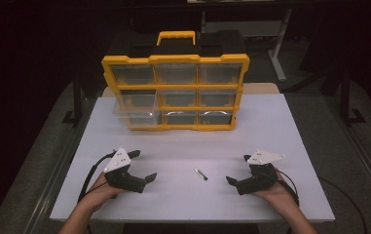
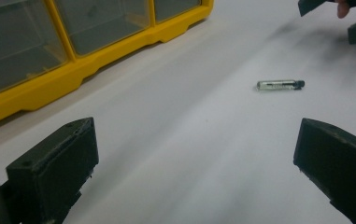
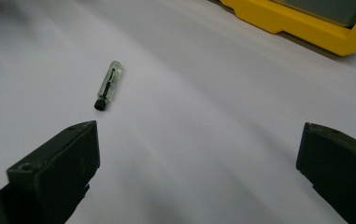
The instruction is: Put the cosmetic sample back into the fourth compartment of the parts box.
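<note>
A small clear vial (image 1: pixel 200 174) with a black cap lies flat on the white table (image 1: pixel 280 131), between my two grippers. My left gripper (image 1: pixel 144 165) rests to the left of it, open with nothing between its jaws. My right gripper (image 1: pixel 237 169) sits to the right of it, also open with nothing held. In the left gripper view the vial (image 2: pixel 281 85) lies ahead and to the right of the open gripper (image 2: pixel 196 158). In the right gripper view the vial (image 3: pixel 108 86) lies just beyond the left jaw of the open gripper (image 3: pixel 199 158).
A yellow organizer (image 1: pixel 176 92) with clear drawers and a carry handle stands upright at the back of the table. Its lower-left drawer (image 1: pixel 134 116) sticks out toward me. The organizer's yellow frame (image 2: pixel 49 88) (image 3: pixel 297 21) edges both gripper views. Dark floor surrounds the table.
</note>
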{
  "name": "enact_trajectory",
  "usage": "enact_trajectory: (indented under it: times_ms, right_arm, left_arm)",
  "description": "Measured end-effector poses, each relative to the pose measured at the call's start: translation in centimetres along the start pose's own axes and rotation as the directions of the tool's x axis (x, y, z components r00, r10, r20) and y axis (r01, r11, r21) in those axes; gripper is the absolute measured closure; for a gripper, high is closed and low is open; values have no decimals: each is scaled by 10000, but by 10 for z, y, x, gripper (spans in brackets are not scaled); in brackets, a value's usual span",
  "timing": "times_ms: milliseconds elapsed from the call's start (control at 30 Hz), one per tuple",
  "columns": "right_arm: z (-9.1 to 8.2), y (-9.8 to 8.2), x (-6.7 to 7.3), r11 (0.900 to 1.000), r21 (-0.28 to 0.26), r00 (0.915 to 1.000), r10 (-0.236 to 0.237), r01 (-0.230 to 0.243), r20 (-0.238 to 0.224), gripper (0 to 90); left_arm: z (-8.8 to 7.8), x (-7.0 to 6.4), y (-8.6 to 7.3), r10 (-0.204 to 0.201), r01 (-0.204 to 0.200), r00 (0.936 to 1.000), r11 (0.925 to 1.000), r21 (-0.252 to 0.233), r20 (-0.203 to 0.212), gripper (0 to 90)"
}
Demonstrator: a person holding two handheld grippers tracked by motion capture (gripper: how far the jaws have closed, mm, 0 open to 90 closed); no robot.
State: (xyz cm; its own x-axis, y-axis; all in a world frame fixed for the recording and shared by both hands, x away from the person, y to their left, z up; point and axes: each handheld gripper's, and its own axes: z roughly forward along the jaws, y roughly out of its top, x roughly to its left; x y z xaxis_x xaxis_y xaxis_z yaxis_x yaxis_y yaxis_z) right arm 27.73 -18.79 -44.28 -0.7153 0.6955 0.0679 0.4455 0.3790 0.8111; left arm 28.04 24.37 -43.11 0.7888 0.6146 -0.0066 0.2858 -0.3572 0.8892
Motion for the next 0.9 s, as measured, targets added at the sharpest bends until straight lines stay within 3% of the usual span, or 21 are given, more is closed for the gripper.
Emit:
enact_trajectory:
  times_ms: [367,533,900]
  right_arm:
    - [0,1,1,10000,-1,10000,21,-21,-32,0]
    - [-1,1,0,10000,6,9999,35,-35,-159,0]
    - [2,7,4,9997,170,9986,201,-193,-484,0]
  left_arm:
    - [-14,-1,-17,-285,285,9996,9996,27,46,1]
    - [-15,-2,-19,206,-210,9996,9995,254,183,2]
    - [-16,3,-17,335,-339,9992,9993,140,235,1]
